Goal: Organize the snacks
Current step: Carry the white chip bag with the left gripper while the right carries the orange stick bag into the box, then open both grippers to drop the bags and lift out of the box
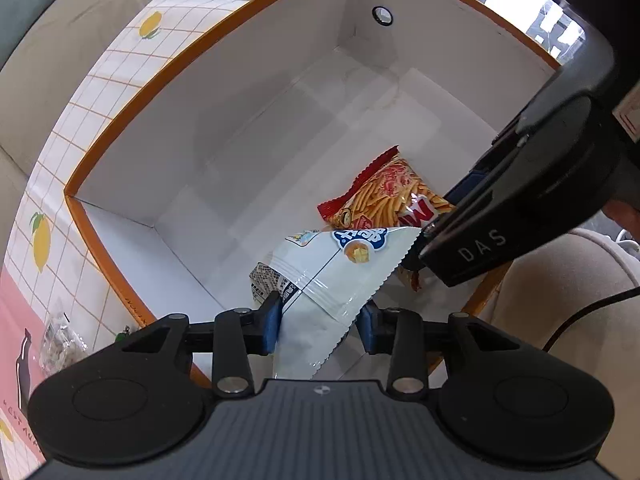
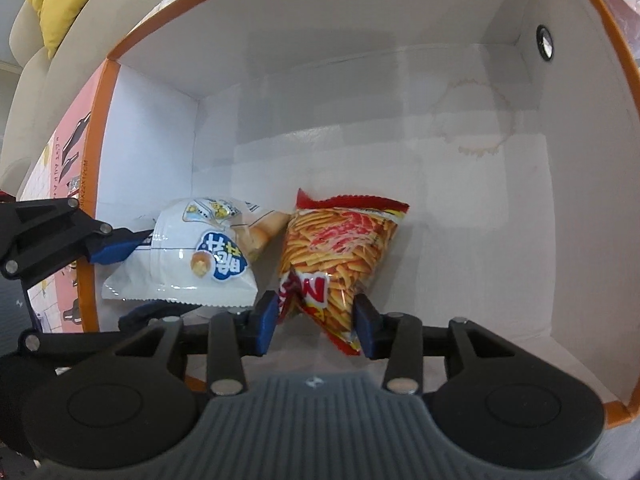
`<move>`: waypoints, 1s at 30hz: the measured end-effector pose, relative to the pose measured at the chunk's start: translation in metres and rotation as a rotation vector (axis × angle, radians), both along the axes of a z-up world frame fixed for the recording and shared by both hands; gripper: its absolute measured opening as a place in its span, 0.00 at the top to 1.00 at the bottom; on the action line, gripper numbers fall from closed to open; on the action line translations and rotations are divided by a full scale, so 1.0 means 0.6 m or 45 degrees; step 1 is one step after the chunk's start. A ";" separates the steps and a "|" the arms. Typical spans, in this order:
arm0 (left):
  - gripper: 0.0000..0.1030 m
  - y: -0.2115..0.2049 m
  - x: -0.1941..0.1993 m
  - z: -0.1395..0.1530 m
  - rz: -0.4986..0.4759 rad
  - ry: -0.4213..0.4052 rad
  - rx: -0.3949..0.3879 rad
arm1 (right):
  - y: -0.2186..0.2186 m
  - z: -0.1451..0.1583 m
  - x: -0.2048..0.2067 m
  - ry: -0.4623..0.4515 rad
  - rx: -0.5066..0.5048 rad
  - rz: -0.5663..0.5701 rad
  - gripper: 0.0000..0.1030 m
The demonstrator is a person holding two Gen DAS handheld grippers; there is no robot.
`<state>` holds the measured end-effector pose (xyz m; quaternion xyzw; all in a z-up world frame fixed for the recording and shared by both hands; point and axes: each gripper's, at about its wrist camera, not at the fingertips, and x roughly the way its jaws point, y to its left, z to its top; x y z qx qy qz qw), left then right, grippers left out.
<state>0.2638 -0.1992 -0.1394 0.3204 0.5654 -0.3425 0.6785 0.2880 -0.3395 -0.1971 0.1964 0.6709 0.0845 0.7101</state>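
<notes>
Both grippers reach down into the box I'm filling. My left gripper has its blue pads part-way apart with the tail of the white snack bag hanging between them; the left pad touches the film, the other stands just off the crimped edge, so I judge this a loosened hold, not a clamp. My right gripper is much the same: the lower corner of the red fries bag sits between its pads, the foil looking slack and unpinched, though I can't rule out light contact.

Just ahead of each gripper its bag rests on the box floor, the two bags side by side and touching, near the corner closest to me. Beyond them the floor is bare.

Both bags look light, puffed with air, and slick. Their contents probably crush easily, so I'd take hold only at the flat sealed edge, never the belly. Smooth film could slip from a weak pinch.
</notes>
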 end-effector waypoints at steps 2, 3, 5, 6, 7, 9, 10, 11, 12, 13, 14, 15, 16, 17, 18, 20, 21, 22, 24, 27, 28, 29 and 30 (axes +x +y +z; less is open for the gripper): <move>0.53 0.005 0.002 0.000 0.013 0.011 0.003 | 0.002 0.002 -0.001 0.002 -0.010 0.001 0.59; 0.53 0.008 0.004 -0.001 0.022 0.018 0.002 | 0.003 0.003 -0.002 0.002 -0.014 -0.001 0.59; 0.49 0.008 0.011 0.000 0.049 0.030 0.003 | 0.006 0.003 0.000 0.001 -0.013 -0.003 0.55; 0.47 0.003 0.013 0.003 0.063 0.032 0.000 | 0.008 0.005 -0.001 -0.001 -0.017 -0.005 0.53; 0.46 0.006 0.016 0.006 0.079 0.034 -0.012 | 0.008 0.008 -0.002 -0.004 -0.021 -0.005 0.50; 0.44 0.014 0.017 0.018 0.109 0.045 -0.045 | 0.011 0.014 -0.004 -0.011 -0.026 -0.002 0.49; 0.41 0.015 0.021 0.023 0.121 0.052 -0.064 | 0.012 0.017 -0.006 -0.012 -0.031 -0.005 0.46; 0.38 0.019 0.021 0.031 0.132 0.059 -0.086 | 0.013 0.020 -0.007 -0.011 -0.034 -0.009 0.42; 0.37 0.022 0.017 0.039 0.140 0.063 -0.105 | 0.014 0.019 -0.005 -0.010 -0.036 -0.011 0.39; 0.37 0.026 0.014 0.048 0.145 0.062 -0.116 | 0.015 0.023 -0.007 -0.009 -0.041 -0.013 0.36; 0.37 0.029 0.011 0.056 0.148 0.054 -0.122 | 0.017 0.027 -0.009 -0.010 -0.054 -0.016 0.36; 0.37 0.031 0.007 0.064 0.149 0.041 -0.127 | 0.018 0.032 -0.010 -0.015 -0.063 -0.018 0.35; 0.37 0.034 0.003 0.072 0.148 0.028 -0.131 | 0.020 0.038 -0.013 -0.024 -0.073 -0.019 0.33; 0.37 0.036 0.000 0.076 0.147 0.018 -0.137 | 0.022 0.044 -0.017 -0.033 -0.081 -0.020 0.30; 0.37 0.040 -0.004 0.085 0.148 0.009 -0.147 | 0.024 0.051 -0.020 -0.049 -0.094 -0.019 0.29; 0.37 0.047 -0.013 0.100 0.154 -0.005 -0.163 | 0.029 0.066 -0.028 -0.074 -0.138 -0.025 0.22; 0.37 0.051 -0.017 0.108 0.161 -0.015 -0.171 | 0.029 0.072 -0.032 -0.078 -0.151 -0.032 0.21; 0.37 0.058 -0.023 0.118 0.170 -0.026 -0.181 | 0.031 0.081 -0.037 -0.091 -0.161 -0.038 0.21; 0.37 0.069 -0.033 0.136 0.193 -0.050 -0.212 | 0.035 0.102 -0.049 -0.134 -0.202 -0.032 0.20; 0.37 0.089 -0.050 0.166 0.241 -0.095 -0.267 | 0.039 0.131 -0.066 -0.192 -0.232 -0.046 0.19; 0.37 0.096 -0.056 0.172 0.257 -0.113 -0.282 | 0.042 0.140 -0.074 -0.210 -0.232 -0.053 0.19; 0.37 0.103 -0.064 0.182 0.274 -0.136 -0.302 | 0.045 0.152 -0.082 -0.233 -0.227 -0.059 0.19; 0.37 0.111 -0.072 0.192 0.290 -0.158 -0.321 | 0.049 0.165 -0.091 -0.253 -0.223 -0.063 0.19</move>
